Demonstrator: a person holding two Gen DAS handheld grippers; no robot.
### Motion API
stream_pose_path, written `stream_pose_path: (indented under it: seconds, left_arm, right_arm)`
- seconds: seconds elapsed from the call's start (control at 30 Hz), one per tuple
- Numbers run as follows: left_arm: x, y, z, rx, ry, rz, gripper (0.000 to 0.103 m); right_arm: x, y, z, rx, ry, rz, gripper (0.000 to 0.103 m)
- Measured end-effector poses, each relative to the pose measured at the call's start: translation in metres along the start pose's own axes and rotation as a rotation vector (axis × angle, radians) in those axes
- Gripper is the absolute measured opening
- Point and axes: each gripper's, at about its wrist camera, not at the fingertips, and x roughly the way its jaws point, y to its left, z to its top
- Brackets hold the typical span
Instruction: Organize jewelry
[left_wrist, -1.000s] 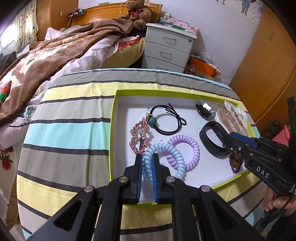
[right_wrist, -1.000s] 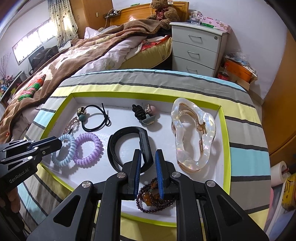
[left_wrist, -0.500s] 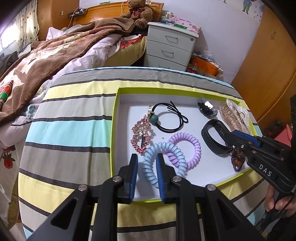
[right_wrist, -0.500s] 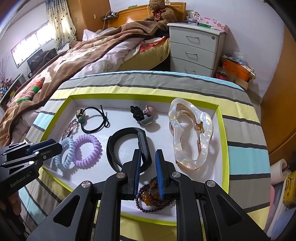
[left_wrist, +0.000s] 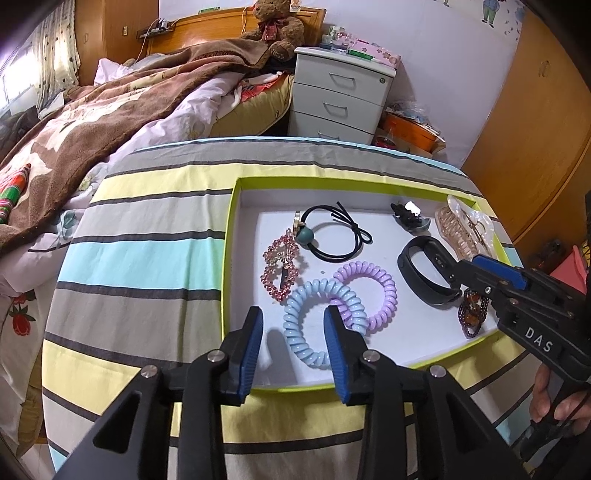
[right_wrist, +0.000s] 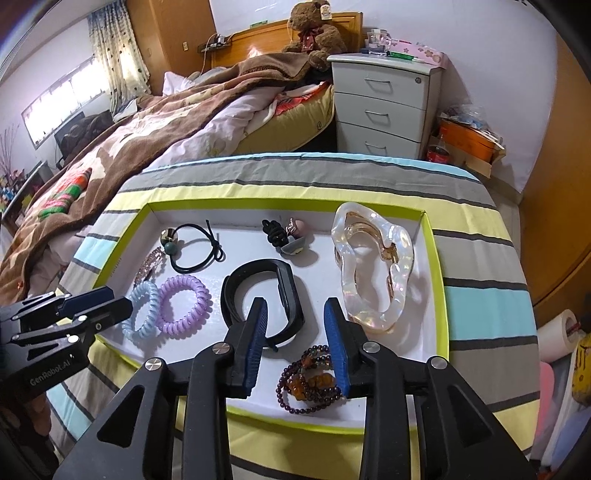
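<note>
A: Which markings are legible?

B: "DAS" in white letters on the body of the right gripper (left_wrist: 467, 273). "GenRobot.AI" in white on the body of the left gripper (right_wrist: 110, 304).

A: Any others?

B: None legible.

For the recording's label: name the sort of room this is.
A bedroom, most likely: an unmade bed with a brown blanket, a teddy bear on the headboard, and a white bedside drawer unit.
</note>
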Motion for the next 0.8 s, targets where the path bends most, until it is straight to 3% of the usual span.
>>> stream_pose_path:
  seconds: [0.43, 0.8]
  left_arm:
    - [-0.032, -0.008, -0.017, 0.020, -0.110, 0.101, 0.042]
    - [-0.058, -0.017, -0.044, 0.030, -0.171, 0.087, 0.042]
  right_arm:
    - [-0.041, 0.007, -0.024, 0.007, -0.117, -0.038, 0.034]
    - [-0.075, 0.017, -0.061, 0.032, -0.194, -0.046, 0.039]
